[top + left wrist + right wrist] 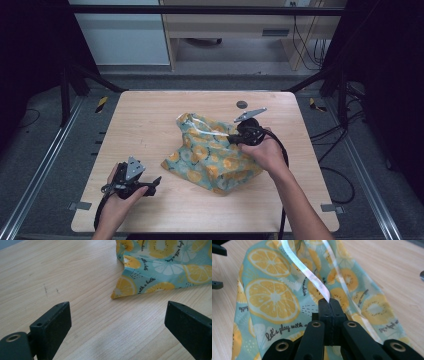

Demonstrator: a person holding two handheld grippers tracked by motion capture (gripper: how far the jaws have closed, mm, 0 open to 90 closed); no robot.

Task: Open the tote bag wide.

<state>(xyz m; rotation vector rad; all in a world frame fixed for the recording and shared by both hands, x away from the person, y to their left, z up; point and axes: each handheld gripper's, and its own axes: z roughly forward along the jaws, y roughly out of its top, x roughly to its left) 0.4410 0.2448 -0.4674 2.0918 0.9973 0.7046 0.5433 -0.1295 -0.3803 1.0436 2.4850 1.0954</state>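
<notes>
Bag (212, 157): soft fabric, teal, printed with yellow lemon and kiwi slices and small black script lettering. Lies crumpled near the middle of the surface (150, 125), toward its right half, with its lower corners flat on the wood and its upper part drawn up into a peak. Ribbon handle (312, 277): thin, pale and glossy, rising from the bag's top edge in a loop, pinched between the shut jaws of the right tool (329, 302).
</notes>
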